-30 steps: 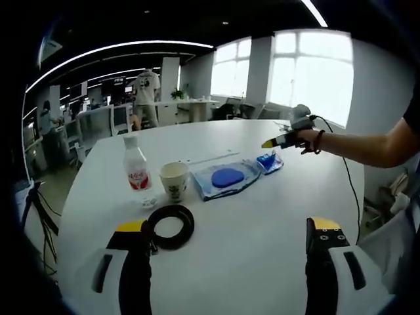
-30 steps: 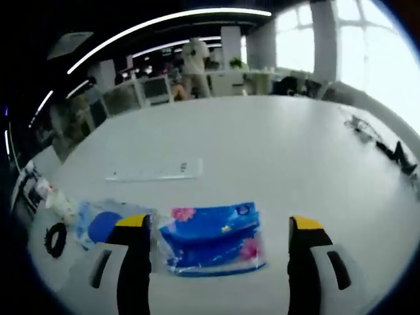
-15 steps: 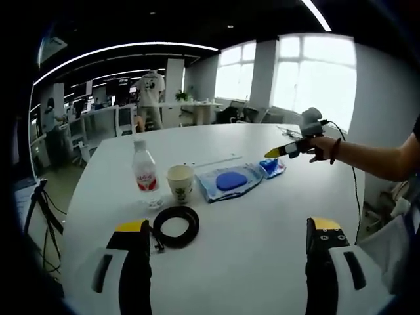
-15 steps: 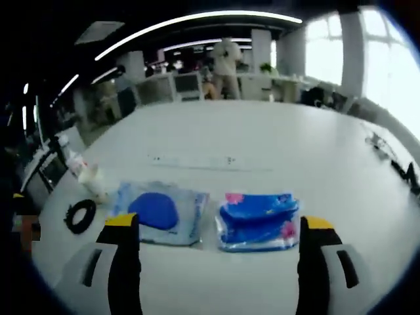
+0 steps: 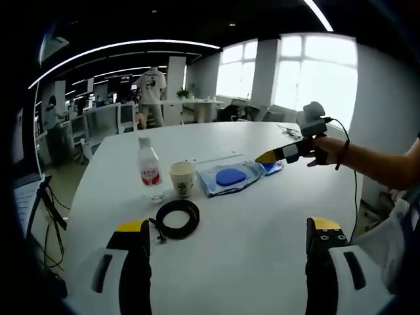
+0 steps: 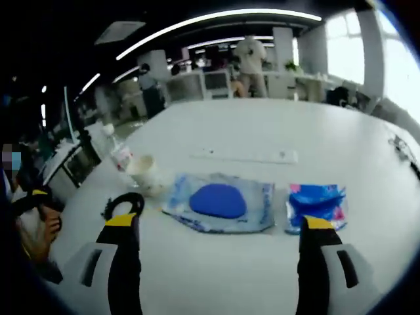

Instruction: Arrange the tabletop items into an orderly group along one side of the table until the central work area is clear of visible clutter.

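- Both tongs stood wide open, empty: left gripper [image 5: 226,239], right gripper [image 6: 215,236].
- Ahead of the right gripper lay the blue-pad pouch [image 6: 220,202]; tissue pack [image 6: 315,203] beside its right jaw.
- Pinching flimsy film risked slipping; sweeping toward the paper cup [image 6: 144,172] risked toppling it.

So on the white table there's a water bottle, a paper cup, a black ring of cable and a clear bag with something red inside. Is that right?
Nearly. The thing inside the clear bag is blue, not red; the right gripper view shows it plainly. The rest holds: the water bottle, the paper cup and the black ring of cable all sit on the white table.
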Tool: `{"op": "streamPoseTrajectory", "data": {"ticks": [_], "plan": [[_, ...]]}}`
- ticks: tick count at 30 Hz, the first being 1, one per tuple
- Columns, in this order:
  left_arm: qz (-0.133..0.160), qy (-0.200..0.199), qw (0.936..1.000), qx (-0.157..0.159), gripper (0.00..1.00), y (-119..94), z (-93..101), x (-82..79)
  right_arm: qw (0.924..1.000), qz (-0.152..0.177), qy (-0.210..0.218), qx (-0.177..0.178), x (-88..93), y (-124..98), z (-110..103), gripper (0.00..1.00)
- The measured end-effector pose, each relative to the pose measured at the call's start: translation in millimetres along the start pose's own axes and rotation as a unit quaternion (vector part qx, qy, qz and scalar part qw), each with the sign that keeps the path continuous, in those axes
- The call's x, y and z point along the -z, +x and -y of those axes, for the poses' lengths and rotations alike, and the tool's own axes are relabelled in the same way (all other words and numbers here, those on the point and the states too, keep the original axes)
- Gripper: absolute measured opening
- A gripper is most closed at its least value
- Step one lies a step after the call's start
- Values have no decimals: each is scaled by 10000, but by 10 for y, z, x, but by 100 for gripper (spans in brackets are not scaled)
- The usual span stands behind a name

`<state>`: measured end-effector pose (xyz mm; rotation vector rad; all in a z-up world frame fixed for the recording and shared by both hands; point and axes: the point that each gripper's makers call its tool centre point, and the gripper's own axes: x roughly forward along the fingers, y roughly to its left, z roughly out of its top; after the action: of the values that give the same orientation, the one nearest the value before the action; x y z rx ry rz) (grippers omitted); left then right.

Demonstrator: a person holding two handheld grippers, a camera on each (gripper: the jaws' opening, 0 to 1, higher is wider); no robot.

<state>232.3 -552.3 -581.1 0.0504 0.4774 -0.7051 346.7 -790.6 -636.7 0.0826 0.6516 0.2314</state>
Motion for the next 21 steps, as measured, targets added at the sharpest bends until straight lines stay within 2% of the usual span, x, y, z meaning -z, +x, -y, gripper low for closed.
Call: {"op": "streamPoseTrajectory", "data": {"ticks": [12, 15, 21], "plan": [[40, 30, 10000, -79, 99, -133, -24, 57, 9970, -196, -394, -635, 229, 102, -738, 100], [-13, 58, 9999, -110, 99, -155, -35, 95, 9963, -198, -512, -663, 255, 130, -863, 99], [-15, 40, 9999, -112, 99, -197, -42, 127, 9965, -187, -381, -721, 294, 202, -1077, 97]]}}
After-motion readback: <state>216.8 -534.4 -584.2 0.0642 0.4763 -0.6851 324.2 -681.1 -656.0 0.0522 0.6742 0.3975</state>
